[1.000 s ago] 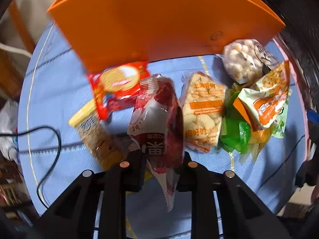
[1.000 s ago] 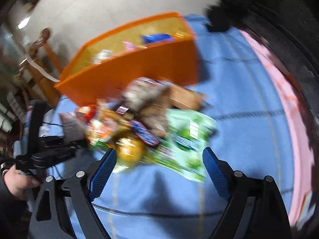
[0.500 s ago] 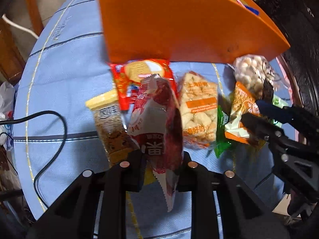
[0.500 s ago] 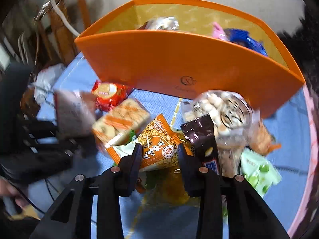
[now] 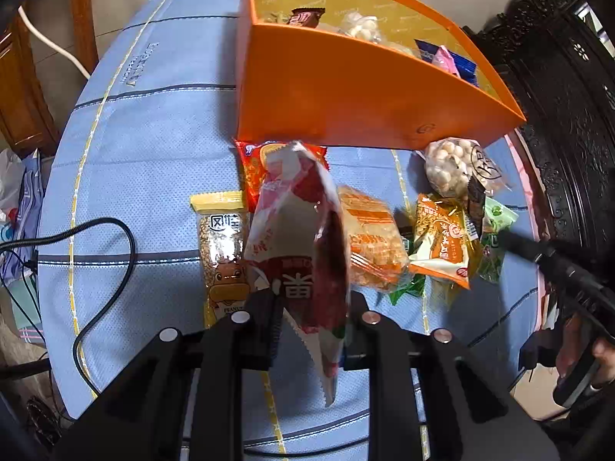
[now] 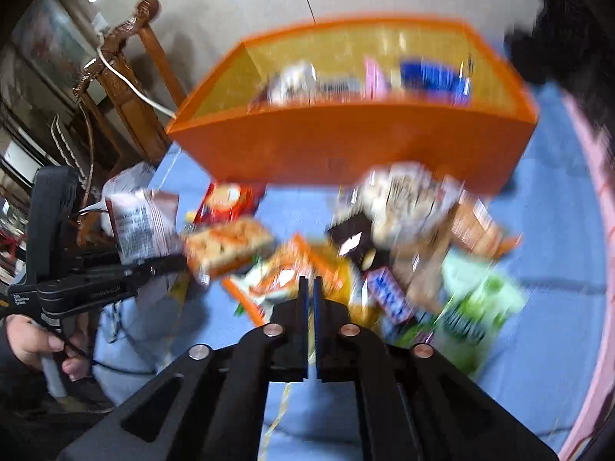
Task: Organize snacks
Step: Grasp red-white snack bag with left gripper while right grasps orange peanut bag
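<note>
My left gripper [image 5: 307,299] pinches a red-and-white snack packet [image 5: 300,230] above the blue tablecloth [image 5: 146,146], short of the orange box [image 5: 346,96] at the far side. My right gripper [image 6: 308,292] has its fingers pressed nearly together, apparently on nothing. Several snacks already lie in the box; about eight packets, including a biscuit pack [image 5: 253,169], wait on the cloth.

The packet [image 5: 300,238] was glossy, crinkled plastic film. The box [image 5: 346,92] at 12 o'clock looked smooth, matt card. The tablecloth [image 5: 153,146] was dimpled, woven-looking cloth. The gripper [image 5: 311,307] was matt black plastic with coppery metal rivets.
</note>
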A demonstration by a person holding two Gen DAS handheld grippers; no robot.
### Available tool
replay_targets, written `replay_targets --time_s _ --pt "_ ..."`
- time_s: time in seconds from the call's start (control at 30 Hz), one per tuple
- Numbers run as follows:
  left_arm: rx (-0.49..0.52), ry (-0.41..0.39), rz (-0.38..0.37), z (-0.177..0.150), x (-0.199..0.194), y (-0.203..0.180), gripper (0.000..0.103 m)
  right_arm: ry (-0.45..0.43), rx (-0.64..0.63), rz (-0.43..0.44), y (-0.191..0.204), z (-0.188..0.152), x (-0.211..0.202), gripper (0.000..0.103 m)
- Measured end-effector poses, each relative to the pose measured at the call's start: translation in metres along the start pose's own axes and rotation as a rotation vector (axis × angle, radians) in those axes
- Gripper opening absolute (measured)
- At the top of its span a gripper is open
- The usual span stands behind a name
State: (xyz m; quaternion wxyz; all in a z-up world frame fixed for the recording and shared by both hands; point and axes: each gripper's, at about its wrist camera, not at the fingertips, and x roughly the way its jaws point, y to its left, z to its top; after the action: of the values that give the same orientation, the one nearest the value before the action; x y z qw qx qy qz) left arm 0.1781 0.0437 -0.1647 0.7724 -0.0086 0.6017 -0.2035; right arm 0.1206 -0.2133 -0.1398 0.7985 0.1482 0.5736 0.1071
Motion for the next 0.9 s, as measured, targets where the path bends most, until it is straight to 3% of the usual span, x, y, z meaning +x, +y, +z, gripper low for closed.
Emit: replay_targets --time_s 0.07,0.13,0.33,0.43,0.47,0.57,0.9 --pt "0.006 0.005 0.009 0.001 0.004 -0.004 0.02 0.001 0.068 0.068 -0.004 -0.008 0.004 0.058" --pt "0.001 0.015 0.013 -0.001 0.008 -0.004 0.02 0.021 0.209 0.17 -0.016 -0.014 0.013 0.059" --pt "0.032 0.016 0.0 -0.01 0.002 -0.013 0.02 0.055 0.442 0.26 -0.033 -0.013 0.042 0.059" --pt "0.047 0.018 0.0 -0.016 0.0 -0.011 0.02 0.061 0.512 0.248 -0.037 -0.01 0.055 0.05" --pt "0.043 0.019 -0.004 -0.018 -0.001 -0.01 0.02 0.049 0.504 0.223 -0.038 -0.008 0.054 0.036" --pt "0.033 0.019 -0.01 -0.021 -0.004 -0.004 0.02 0.02 0.458 0.178 -0.034 -0.006 0.044 0.026" --pt "0.033 -0.044 -0.039 -0.005 -0.032 -0.004 0.02 -0.135 0.335 0.26 -0.031 -0.005 -0.022 0.025"
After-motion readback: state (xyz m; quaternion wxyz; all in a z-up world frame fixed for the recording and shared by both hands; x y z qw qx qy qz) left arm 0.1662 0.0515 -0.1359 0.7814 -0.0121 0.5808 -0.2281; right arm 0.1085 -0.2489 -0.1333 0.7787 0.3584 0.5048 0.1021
